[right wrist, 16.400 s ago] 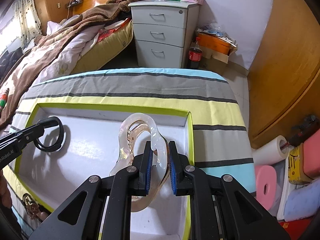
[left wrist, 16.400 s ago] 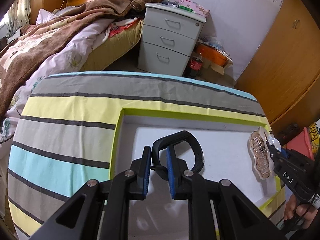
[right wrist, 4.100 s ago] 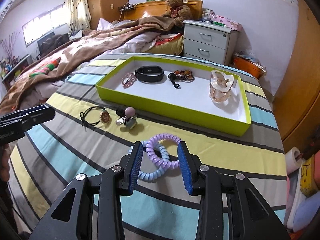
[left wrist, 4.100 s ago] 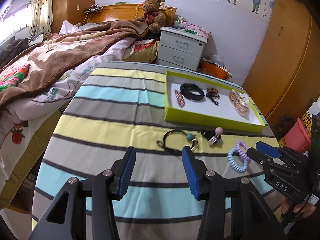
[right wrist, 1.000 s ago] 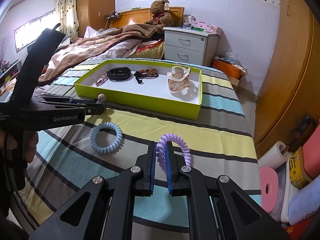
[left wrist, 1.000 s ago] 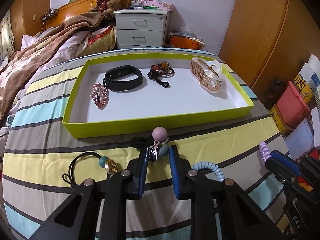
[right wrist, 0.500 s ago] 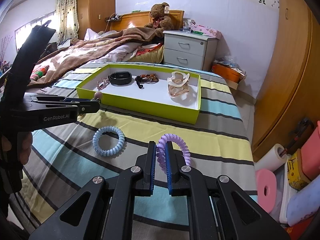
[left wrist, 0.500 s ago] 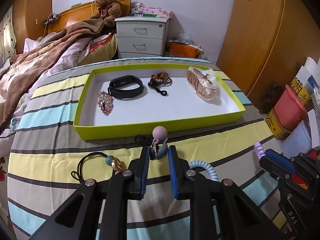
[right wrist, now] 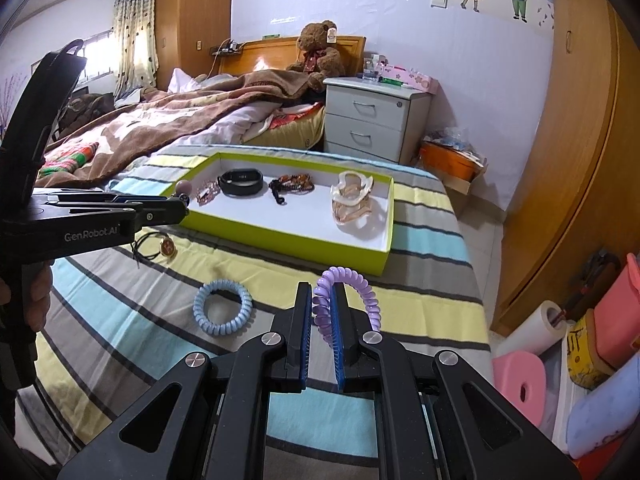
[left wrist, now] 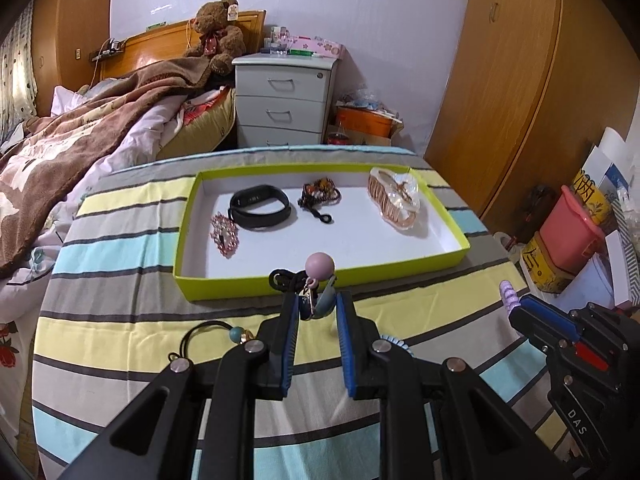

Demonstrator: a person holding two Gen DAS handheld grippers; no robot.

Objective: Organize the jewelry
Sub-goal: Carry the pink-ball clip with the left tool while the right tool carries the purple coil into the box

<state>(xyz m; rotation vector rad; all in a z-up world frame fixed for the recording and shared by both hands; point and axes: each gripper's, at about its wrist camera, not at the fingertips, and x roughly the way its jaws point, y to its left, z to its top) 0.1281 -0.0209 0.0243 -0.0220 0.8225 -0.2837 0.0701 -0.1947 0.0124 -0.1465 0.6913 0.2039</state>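
Observation:
My left gripper [left wrist: 316,304] is shut on a hair tie with a pink ball [left wrist: 319,266] and holds it above the striped table, just in front of the green tray [left wrist: 320,280]. My right gripper [right wrist: 320,298] is shut on a purple coil hair tie [right wrist: 352,284], lifted off the table. The tray [right wrist: 384,236] holds a black band [left wrist: 259,204], a dark beaded bracelet [left wrist: 318,194], a pink brooch [left wrist: 224,234] and a clear claw clip [left wrist: 394,196]. A blue coil hair tie [right wrist: 223,306] and a black hair tie with a gold charm [right wrist: 160,246] lie on the cloth.
A bed with a brown blanket [left wrist: 80,120] lies left of the table. A white nightstand [left wrist: 284,100] stands behind it. A wooden wardrobe [left wrist: 520,80] is on the right. A pink bucket and boxes [left wrist: 568,236] sit on the floor beside the table's right edge.
Both grippers have risen with their hair ties held. The table and tray look farther away and lower in both views.

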